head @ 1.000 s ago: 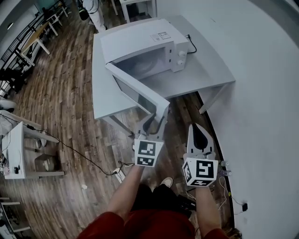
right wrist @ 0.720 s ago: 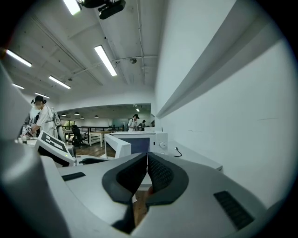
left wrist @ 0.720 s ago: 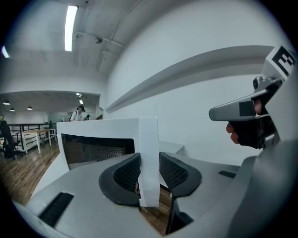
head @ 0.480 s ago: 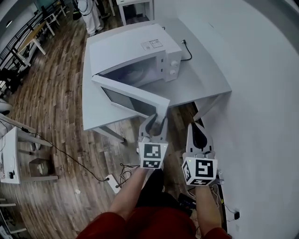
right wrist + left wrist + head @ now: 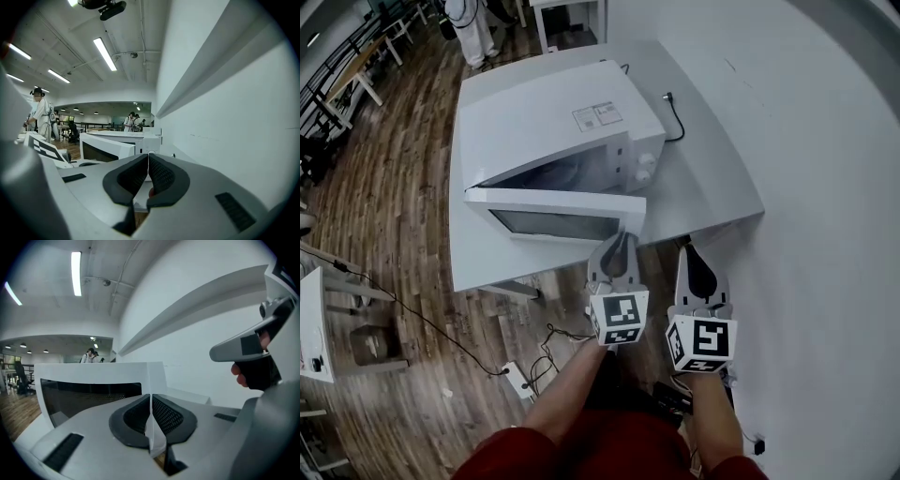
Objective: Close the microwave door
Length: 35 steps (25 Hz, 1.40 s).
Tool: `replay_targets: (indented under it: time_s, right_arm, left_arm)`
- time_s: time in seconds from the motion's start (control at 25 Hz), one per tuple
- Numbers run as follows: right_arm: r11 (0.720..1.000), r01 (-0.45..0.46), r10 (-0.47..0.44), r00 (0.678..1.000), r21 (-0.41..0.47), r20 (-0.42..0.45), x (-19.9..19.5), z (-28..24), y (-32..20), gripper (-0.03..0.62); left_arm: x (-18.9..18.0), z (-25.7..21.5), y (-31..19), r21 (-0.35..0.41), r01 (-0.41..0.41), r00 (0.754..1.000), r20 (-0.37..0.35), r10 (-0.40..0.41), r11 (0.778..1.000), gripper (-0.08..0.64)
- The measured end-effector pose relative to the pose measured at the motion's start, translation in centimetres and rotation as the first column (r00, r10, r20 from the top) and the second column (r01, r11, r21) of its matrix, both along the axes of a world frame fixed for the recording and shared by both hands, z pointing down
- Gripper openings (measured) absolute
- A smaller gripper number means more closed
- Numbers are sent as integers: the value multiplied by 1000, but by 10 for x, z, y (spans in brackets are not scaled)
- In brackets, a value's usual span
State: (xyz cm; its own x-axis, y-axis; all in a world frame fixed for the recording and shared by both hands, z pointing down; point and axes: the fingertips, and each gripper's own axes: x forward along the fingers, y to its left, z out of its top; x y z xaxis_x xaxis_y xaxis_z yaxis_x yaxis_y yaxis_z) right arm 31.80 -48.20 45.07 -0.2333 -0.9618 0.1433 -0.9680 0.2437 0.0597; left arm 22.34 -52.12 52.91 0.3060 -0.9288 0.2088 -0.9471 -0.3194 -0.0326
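On a grey table (image 5: pixel 717 183), the white box-shaped microwave (image 5: pixel 548 122) has its glass-windowed door (image 5: pixel 553 214) half open, the left gripper (image 5: pixel 619 238) at its free edge, jaws closing on nothing, seemingly to push, and the right gripper (image 5: pixel 687 251) is beside it, pinched together and empty.

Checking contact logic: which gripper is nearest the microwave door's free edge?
The left gripper, tip by the open door's free corner, jaws closing with nothing between them. The right gripper sits further right, off the door.
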Motion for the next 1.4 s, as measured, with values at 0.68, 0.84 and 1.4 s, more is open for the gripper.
replay_targets:
  time_s: [0.68,0.84,1.4]
  right_arm:
    - [992,127,-127,991,-8,34,0,-8,-107,28]
    - [983,185,-184,982,-14,45,2,-7,-138,28]
    - [945,325,-321,943,-33,82,-12,6,-192,28]
  left_arm:
    - [-14,-18,-105,13,122,992,35,-123,992,28]
    - [-16,-22,-127,15,181,983,40,-181,983,26]
    - [-25,-22,-152,67,275,958,65,-279,959,26]
